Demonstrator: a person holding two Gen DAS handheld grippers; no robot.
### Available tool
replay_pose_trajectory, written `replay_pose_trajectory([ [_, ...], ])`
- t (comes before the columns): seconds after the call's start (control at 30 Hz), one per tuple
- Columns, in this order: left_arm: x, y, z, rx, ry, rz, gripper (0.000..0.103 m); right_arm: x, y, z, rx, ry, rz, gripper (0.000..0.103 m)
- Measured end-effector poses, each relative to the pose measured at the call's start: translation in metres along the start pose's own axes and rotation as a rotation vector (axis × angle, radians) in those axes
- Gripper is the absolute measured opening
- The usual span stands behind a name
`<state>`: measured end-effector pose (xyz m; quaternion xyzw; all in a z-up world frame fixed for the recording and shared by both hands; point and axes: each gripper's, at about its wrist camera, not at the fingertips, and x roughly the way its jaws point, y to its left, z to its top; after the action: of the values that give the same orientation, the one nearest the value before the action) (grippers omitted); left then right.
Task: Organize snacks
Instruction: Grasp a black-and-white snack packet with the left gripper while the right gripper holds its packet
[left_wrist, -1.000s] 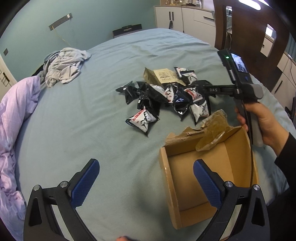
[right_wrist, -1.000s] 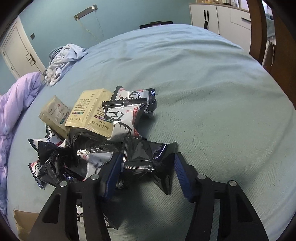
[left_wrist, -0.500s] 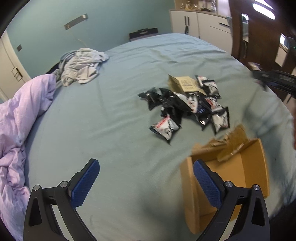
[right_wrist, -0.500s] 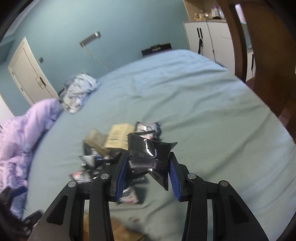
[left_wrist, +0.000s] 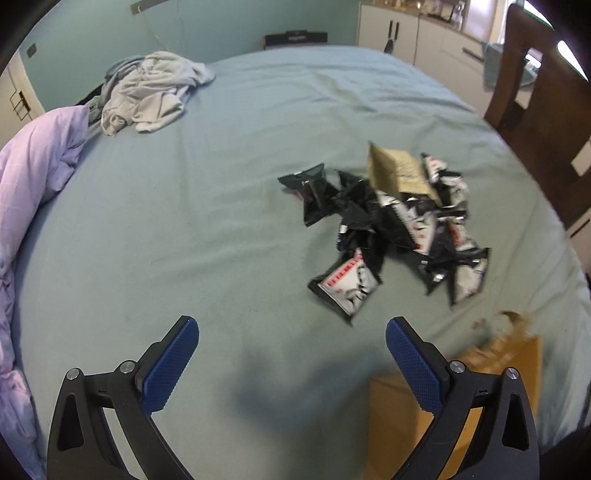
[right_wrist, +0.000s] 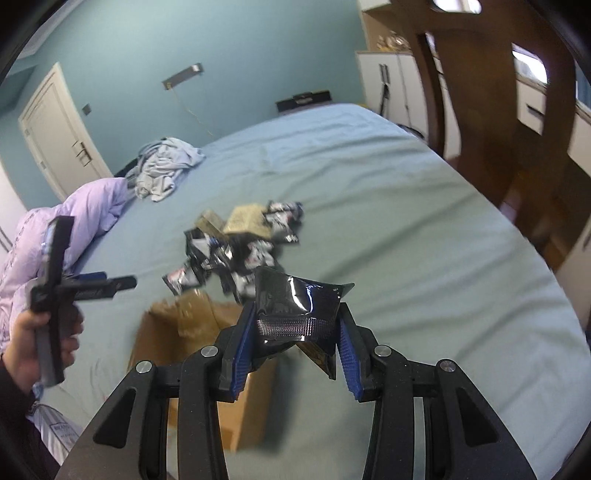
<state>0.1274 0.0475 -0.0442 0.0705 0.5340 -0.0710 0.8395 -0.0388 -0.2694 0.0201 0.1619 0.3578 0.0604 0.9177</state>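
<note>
Right tool clamps black snack packet above cardboard box | left tool wide, empty

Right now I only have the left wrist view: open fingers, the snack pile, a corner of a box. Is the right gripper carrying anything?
Observer: Yes. The right gripper is shut on a black snack packet, held up off the bed.
Operator: Where is it relative to the box?
Observer: The packet hangs just right of the cardboard box, near its opening, not yet inside.
Operator: Is my left gripper in its way?
Observer: No. The left gripper sits far off to the left, open, apart from the box.
</note>
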Motion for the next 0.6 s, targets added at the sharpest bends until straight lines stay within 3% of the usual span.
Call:
replay_pose_trajectory([
  [0.17, 0.039, -0.011, 0.010, 0.039, 0.040, 0.039, 0.103, -0.005, 0.004, -0.003, 0.024, 0.002, -0.041, 0.040],
  [0.4, 0.075, -0.029, 0.025, 0.087, 0.081, -0.008, 0.102, 0.037, 0.009, 0.018, 0.031, 0.038, -0.072, 0.040],
  [0.47, 0.081, -0.038, 0.026, 0.114, 0.099, -0.021, 0.092, 0.050, 0.007, 0.021, 0.030, 0.057, -0.077, 0.040],
  [0.53, 0.089, -0.047, 0.024, 0.136, 0.142, -0.054, 0.064, 0.060, 0.008, 0.023, 0.020, 0.067, -0.089, 0.040],
  [0.6, 0.086, -0.052, 0.023, 0.137, 0.125, -0.047, 0.054, 0.070, 0.009, 0.024, 0.004, 0.072, -0.108, 0.040],
])
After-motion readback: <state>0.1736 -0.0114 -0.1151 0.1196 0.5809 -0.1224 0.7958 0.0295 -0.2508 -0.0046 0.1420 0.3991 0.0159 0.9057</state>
